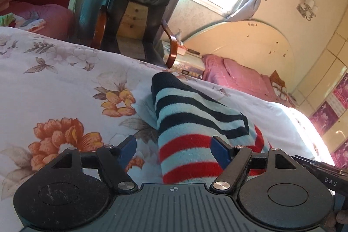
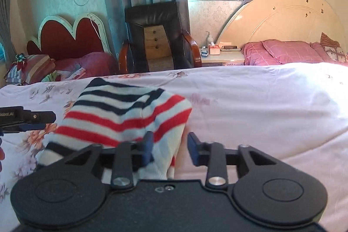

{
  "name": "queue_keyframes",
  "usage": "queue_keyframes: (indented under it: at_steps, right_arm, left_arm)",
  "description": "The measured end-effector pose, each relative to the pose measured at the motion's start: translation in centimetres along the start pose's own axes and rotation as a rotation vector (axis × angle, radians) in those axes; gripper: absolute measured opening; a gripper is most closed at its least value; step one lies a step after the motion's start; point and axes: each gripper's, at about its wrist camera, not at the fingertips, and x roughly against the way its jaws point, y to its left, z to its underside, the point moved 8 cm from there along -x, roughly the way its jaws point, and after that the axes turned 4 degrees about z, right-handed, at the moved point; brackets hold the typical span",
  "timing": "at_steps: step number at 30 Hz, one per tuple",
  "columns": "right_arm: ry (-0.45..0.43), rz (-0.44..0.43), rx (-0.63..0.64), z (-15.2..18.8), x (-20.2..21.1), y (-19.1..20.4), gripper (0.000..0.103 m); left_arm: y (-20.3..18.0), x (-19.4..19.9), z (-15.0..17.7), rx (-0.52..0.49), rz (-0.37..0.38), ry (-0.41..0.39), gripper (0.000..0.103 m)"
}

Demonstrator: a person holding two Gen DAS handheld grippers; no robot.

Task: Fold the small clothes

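Observation:
A striped sock [image 1: 195,114], pale blue with navy and red bands, lies folded over on the floral quilt [image 1: 65,84]. It runs up between the fingers of my left gripper [image 1: 174,150], which stands wide open; the left pad is well clear of the cloth and the right pad sits at its edge. In the right wrist view the same sock [image 2: 126,110] lies left of centre. Its near end passes between the fingers of my right gripper [image 2: 170,148], which is open: the left finger overlaps the cloth and the right one is apart from it.
The quilt [image 2: 261,101] spreads wide to the right, sunlit at its far end. Beyond the bed stand a black armchair [image 2: 156,36], a nightstand [image 2: 221,58], pink pillows [image 2: 282,51] and a cream headboard [image 2: 282,14]. A second bed with a red headboard [image 2: 69,36] is at the left.

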Motion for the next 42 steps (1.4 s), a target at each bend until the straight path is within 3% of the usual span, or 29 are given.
queue_keyframes:
  at_steps: [5, 8, 11, 14, 16, 18, 20, 24, 26, 28, 29, 30, 36, 38, 40, 42]
  right_arm:
    - [0.034, -0.03, 0.038, -1.6, -5.2, 1.4, 0.034]
    - [0.109, -0.004, 0.046, 0.0, -8.9, 0.7, 0.032]
    - [0.104, -0.011, -0.012, 0.4, -9.3, -0.5, 0.041]
    - [0.115, -0.009, -0.018, 0.4, -9.1, -0.6, 0.041]
    - [0.122, -0.008, -0.03, 0.0, -8.1, -0.5, 0.039]
    - [0.086, -0.026, -0.04, -0.5, -5.6, -0.5, 0.03]
    - [0.052, -0.043, -0.052, -0.1, -2.9, -1.0, 0.031]
    - [0.076, -0.095, -0.15, 2.6, 1.1, -2.6, 0.032]
    - [0.087, -0.125, -0.177, 4.1, 2.6, -2.4, 0.03]
    - [0.091, -0.125, -0.162, 5.3, 3.5, -1.8, 0.021]
    - [0.101, -0.116, -0.151, 5.9, 3.5, -1.5, 0.008]
    - [0.123, -0.098, -0.149, 6.5, 3.2, -1.3, 0.004]
    - [0.227, -0.025, -0.211, 10.7, 1.1, -2.6, 0.001]
    - [0.192, -0.018, -0.232, 11.0, 2.0, -3.1, 0.002]
    - [0.091, -0.032, -0.265, 9.6, 4.3, -3.5, 0.004]
    - [0.02, -0.052, -0.254, 7.8, 5.7, -3.0, 0.008]
  left_arm:
    - [0.8, -4.6, -0.3, -0.032, -0.052, 0.094, 0.075]
    - [0.6, -6.3, 0.8, -0.112, -0.099, 0.115, 0.075]
    - [0.0, -6.5, 0.7, -0.131, -0.117, 0.12, 0.075]
    - [0.3, -5.8, 0.6, -0.11, -0.102, 0.126, 0.075]
    - [-0.1, -3.9, 0.3, -0.107, -0.073, 0.095, 0.075]
    - [-0.8, -1.4, 1.1, -0.121, -0.012, 0.071, 0.075]
    - [-1.4, 0.9, 2.5, -0.115, 0.052, 0.067, 0.075]
    - [-2.6, 4.0, 6.7, -0.099, 0.126, 0.096, 0.075]
    - [-2.5, 4.2, 8.6, -0.134, 0.067, 0.119, 0.075]
    - [-1.9, 4.3, 9.7, -0.142, 0.024, 0.114, 0.075]
    - [-1.5, 4.4, 10.0, -0.12, 0.027, 0.11, 0.075]
    - [-1.2, 4.6, 10.3, -0.113, 0.024, 0.105, 0.075]
    - [-0.7, 5.0, 10.8, -0.152, 0.001, 0.111, 0.075]
    - [-1.2, 5.7, 10.2, -0.167, -0.008, 0.107, 0.075]
    - [-1.8, 6.8, 9.3, -0.199, -0.023, 0.052, 0.075]
    - [-2.0, 6.8, 9.0, -0.198, -0.029, 0.05, 0.075]
